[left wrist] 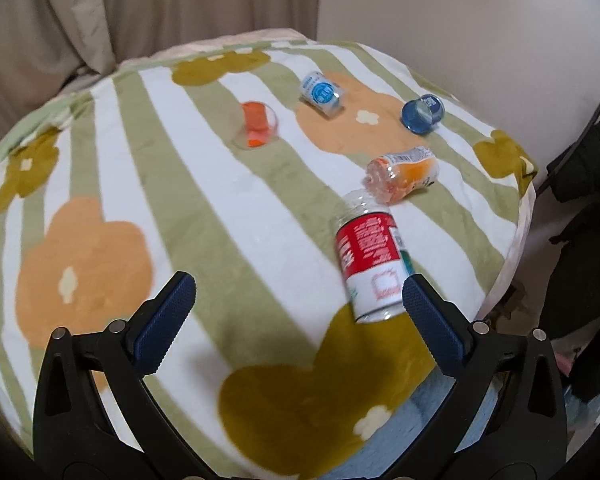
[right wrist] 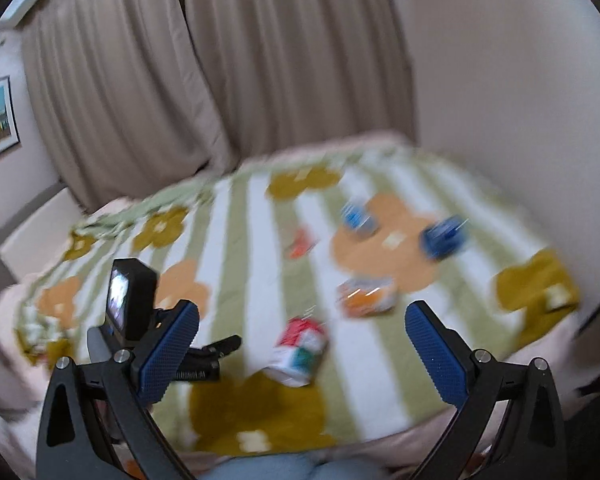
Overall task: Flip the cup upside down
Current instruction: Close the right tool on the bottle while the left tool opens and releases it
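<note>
Both sets of blue-padded fingers gape wide, empty: left gripper (left wrist: 299, 294), right gripper (right wrist: 302, 322) w/ nothing between. Clear plastic cup w/ red-and-white label (left wrist: 370, 262) lies on its side just beside left gripper's right pad, on green-striped floral blanket (left wrist: 204, 216)

From my left wrist camera I can read nothing for certain: the red-and-white label (left wrist: 370, 258) on the clear cup lying on the bed carries white lettering too blurred to make out, and the blue-labelled cup (left wrist: 320, 94) shows only illegible print.
</note>
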